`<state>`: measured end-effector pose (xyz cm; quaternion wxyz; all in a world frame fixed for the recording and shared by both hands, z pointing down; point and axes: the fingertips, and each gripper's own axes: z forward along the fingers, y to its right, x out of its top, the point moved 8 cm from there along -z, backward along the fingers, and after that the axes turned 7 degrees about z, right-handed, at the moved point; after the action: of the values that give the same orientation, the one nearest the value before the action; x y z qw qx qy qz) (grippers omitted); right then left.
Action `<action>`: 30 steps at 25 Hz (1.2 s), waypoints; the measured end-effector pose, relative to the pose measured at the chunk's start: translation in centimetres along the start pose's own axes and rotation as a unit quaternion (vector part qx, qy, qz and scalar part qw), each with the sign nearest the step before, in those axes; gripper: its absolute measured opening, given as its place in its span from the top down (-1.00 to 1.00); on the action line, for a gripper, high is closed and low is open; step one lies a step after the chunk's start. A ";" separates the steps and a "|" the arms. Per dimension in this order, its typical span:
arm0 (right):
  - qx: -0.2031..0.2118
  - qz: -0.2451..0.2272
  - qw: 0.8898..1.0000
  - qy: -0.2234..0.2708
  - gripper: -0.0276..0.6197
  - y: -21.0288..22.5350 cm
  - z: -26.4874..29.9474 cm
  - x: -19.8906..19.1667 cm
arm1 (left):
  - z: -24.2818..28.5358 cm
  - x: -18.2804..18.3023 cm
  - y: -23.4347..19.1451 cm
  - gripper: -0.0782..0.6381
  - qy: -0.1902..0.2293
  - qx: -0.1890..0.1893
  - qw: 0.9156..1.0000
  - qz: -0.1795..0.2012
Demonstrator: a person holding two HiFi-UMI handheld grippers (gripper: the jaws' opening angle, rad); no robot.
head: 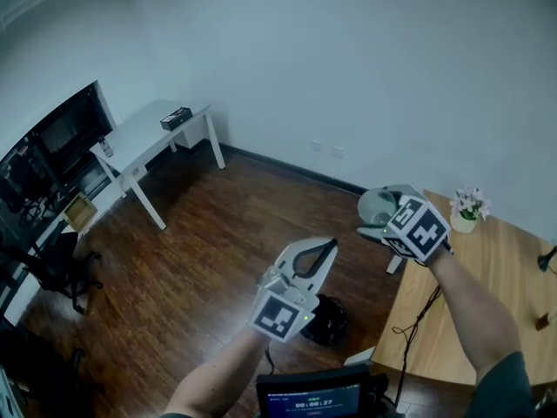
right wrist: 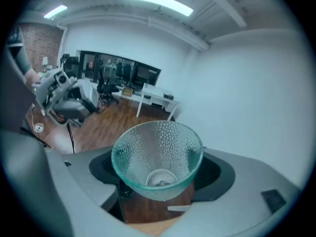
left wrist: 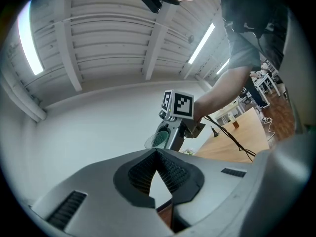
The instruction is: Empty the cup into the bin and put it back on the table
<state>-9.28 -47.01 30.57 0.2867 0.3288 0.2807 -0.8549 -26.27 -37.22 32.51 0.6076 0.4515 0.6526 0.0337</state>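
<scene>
A clear, dimpled glass cup (right wrist: 158, 154) sits between the jaws of my right gripper (right wrist: 160, 176), which is shut on it. Its mouth faces the camera and I see nothing inside. In the head view the cup (head: 379, 204) and right gripper (head: 383, 220) hang above the floor, just off the left corner of the wooden table (head: 487, 303). My left gripper (head: 328, 246) is lower and to the left, shut with nothing in it; its tips (left wrist: 157, 153) meet. A dark, bin-like object (head: 329, 319) stands on the floor below, beside the table.
A small pot of flowers (head: 468, 209) stands on the table's far corner, and a black cable (head: 426, 307) trails over its edge. A white desk (head: 152, 138) and dark monitors (head: 52, 142) line the left wall. A small screen (head: 313, 399) is at the bottom.
</scene>
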 end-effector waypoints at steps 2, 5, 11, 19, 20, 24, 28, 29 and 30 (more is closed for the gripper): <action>0.009 0.023 0.999 0.032 -0.32 -0.7 -1.3 0.4 | 0.1 0.0 0.3 0.80 0.004 -0.006 1.000 -0.008; 0.007 0.038 0.998 0.055 -0.32 -1.4 -2.5 0.7 | 0.0 0.0 0.3 0.80 0.012 -0.014 1.000 -0.009; -0.006 0.069 0.995 0.073 -0.32 -3.1 -4.2 -0.3 | -1.3 0.3 0.6 0.80 0.023 -0.024 0.999 -0.023; -0.028 0.106 0.991 0.083 -0.32 -4.5 -6.3 -1.2 | -2.3 0.5 1.1 0.80 0.049 -0.049 0.997 -0.035; -0.031 0.110 0.990 0.082 -0.32 -4.7 -6.6 -1.4 | -2.4 0.5 1.2 0.80 0.052 -0.051 0.997 -0.038; -0.045 0.134 0.987 0.079 -0.32 -5.1 -7.7 -1.9 | -2.8 0.3 1.3 0.80 0.056 -0.061 0.995 -0.052; -0.049 0.156 0.983 0.079 -0.32 -5.0 -9.3 -3.4 | -2.5 0.6 2.6 0.80 0.065 -0.080 0.993 -0.064; -0.052 0.158 0.983 0.078 -0.32 -4.9 -9.8 -4.0 | -2.2 0.9 3.0 0.80 0.069 -0.084 0.992 -0.064; -0.055 0.160 0.982 0.078 -0.32 -4.8 -10.4 -4.6 | -1.9 1.2 3.3 0.80 0.074 -0.087 0.991 -0.063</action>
<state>-5.47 -35.41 28.75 0.4150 0.4189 0.2928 -0.7527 -25.85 -33.60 34.06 0.5958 0.3510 0.7173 0.0849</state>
